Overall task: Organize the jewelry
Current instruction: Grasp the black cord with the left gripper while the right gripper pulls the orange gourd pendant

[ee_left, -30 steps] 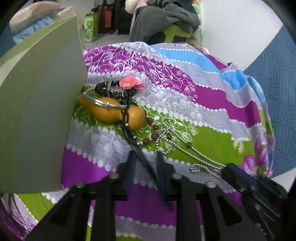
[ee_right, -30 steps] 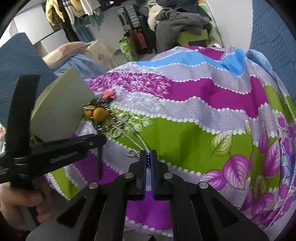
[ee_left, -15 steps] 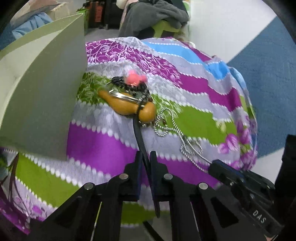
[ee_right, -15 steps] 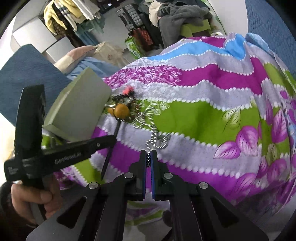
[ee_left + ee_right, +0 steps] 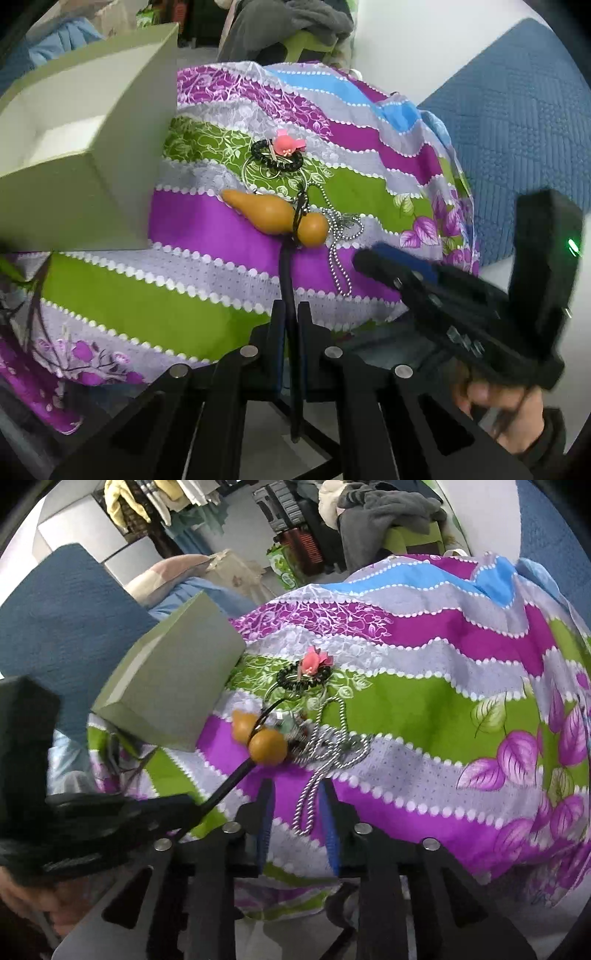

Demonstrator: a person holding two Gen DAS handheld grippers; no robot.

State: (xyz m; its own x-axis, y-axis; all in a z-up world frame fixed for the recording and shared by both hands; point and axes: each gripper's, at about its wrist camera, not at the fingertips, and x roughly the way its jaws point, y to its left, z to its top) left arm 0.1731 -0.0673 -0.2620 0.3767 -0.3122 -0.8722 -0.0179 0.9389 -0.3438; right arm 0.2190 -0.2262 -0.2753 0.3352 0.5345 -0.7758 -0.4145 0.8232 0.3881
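On the cloth-covered surface, largest item first:

Cloth: patterned cover (image 5: 207, 295) in wavy purple, green, grey and blue bands with white dotted borders; it carries everything below and drapes over the near edge.

Box: pale green cardboard box (image 5: 85, 147), open, white inside; it stands at the left edge of the cloth, tilted, its near corner close to the jewelry pile but not touching it as far as can be seen.

Left gripper: left gripper (image 5: 291, 328) at the near edge of the cloth, jaws pressed together on the black cord (image 5: 286, 273), which runs taut from the jaws up to the gourd.

Right gripper: right gripper (image 5: 297, 823) at the near edge, to the right of the left one; jaws opening. The loop end of the silver chain lies between the fingers; the pads do not press on it. A hand (image 5: 517, 413) grips its handle.

Gourd pendant: orange-brown gourd (image 5: 280, 218) near the middle of the cloth, lying on its side on a purple band, narrow end toward the box; the cord is tied round its waist.

Silver chain: beaded silver chain (image 5: 325, 746) heaped just right of the gourd, touching it, one loop trailing toward the near edge.

Hair tie: black coiled tie (image 5: 277, 158) with a pink flower (image 5: 286, 146), behind the gourd on a green band, toward the far edge.

Ring: thin metal ring (image 5: 255, 171) under the tie; details too small to tell.
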